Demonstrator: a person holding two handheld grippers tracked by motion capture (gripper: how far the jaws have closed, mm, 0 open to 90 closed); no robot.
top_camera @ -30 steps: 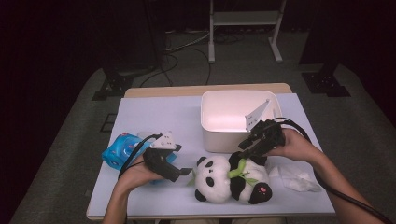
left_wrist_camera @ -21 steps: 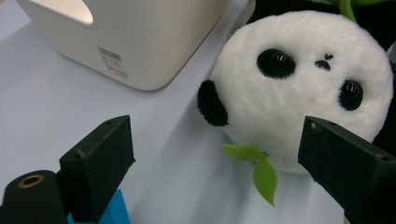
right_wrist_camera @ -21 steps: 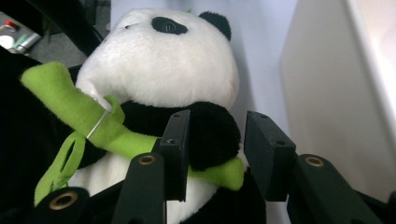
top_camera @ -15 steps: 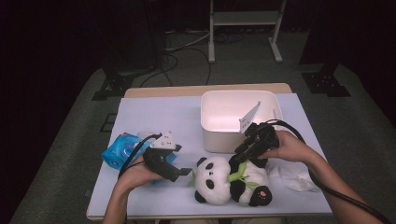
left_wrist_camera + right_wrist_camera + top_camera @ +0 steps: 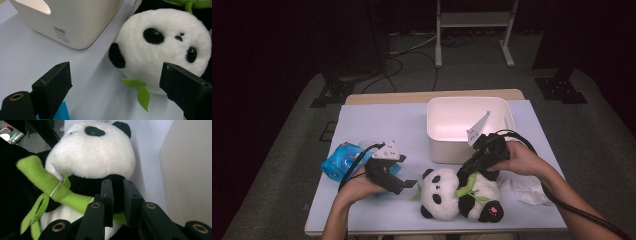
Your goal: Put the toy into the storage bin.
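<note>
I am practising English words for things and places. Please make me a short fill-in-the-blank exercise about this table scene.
1. The right gripper is shut on the black arm of the toy ____.
2. The panda hugs a stalk of ____ colour.
3. Behind the panda stands a white ____.
4. The left gripper has its jaws ____, with nothing pressed between them.

Missing words: panda; green; box; open

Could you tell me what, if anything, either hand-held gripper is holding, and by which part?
The right hand-held gripper has just closed on the plush panda, pinching its black upper body beside the green bamboo stalk. The left hand-held gripper is open, holding nothing.
</note>
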